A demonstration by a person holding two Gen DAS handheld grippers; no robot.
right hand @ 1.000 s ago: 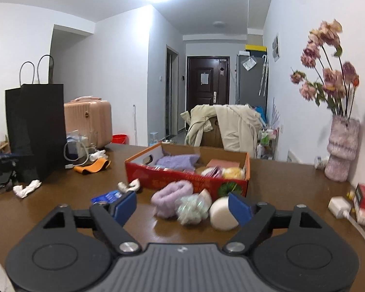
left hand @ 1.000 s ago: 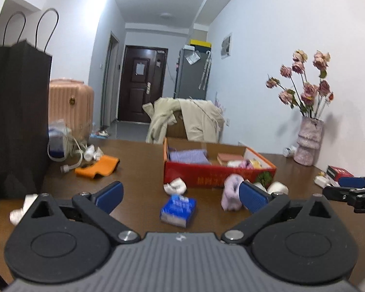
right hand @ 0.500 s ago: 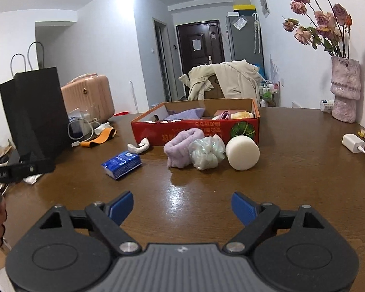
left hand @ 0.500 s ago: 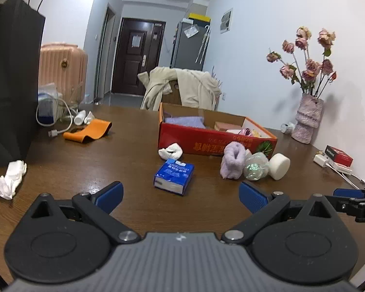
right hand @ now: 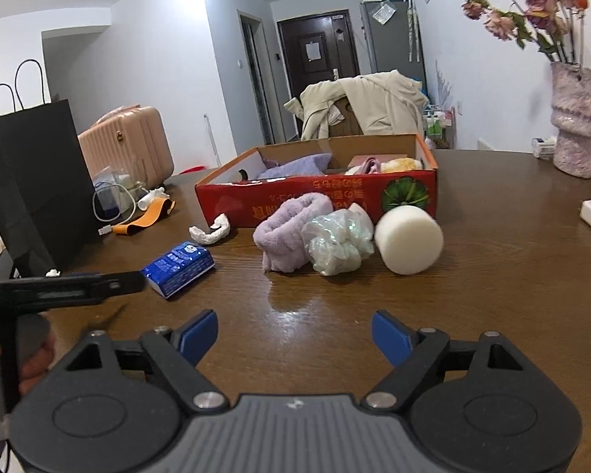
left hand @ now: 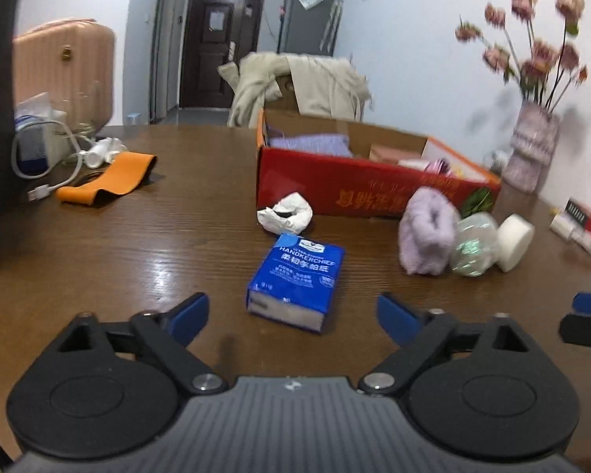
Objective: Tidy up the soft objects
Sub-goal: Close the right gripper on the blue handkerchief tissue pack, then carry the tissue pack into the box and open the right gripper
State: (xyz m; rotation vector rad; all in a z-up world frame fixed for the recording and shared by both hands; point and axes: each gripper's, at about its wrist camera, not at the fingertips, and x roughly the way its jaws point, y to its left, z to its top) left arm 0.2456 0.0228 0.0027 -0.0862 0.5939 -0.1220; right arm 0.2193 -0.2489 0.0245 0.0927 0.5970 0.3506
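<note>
Sitting at the centre of both views, the red cardboard box (right hand: 315, 193) holds a folded purple cloth (right hand: 295, 165) at its left end, with pink and yellow soft things at its right end (too small to name). Along the box's near wall lie a white crumpled wad (left hand: 285, 213), a rolled lilac towel (right hand: 289, 228), a shiny plastic puff (right hand: 339, 240) touching the towel, and a white foam puck (right hand: 409, 238) just beside the puff. A blue tissue pack (left hand: 295, 280) lies alone on the brown table (right hand: 492, 276), nearer the camera.

Bare tabletop fills the lower middle of the right view, up to the table's right edge. In the left view the left gripper (left hand: 291, 311) has its jaws closing with nothing between them, the tissue pack just beyond its tips. The right gripper (right hand: 295, 335) has fingers spread wide but closing, also empty.

Compared with a second ago, both views sit lower and closer to the table, and the tissue pack looms larger.
</note>
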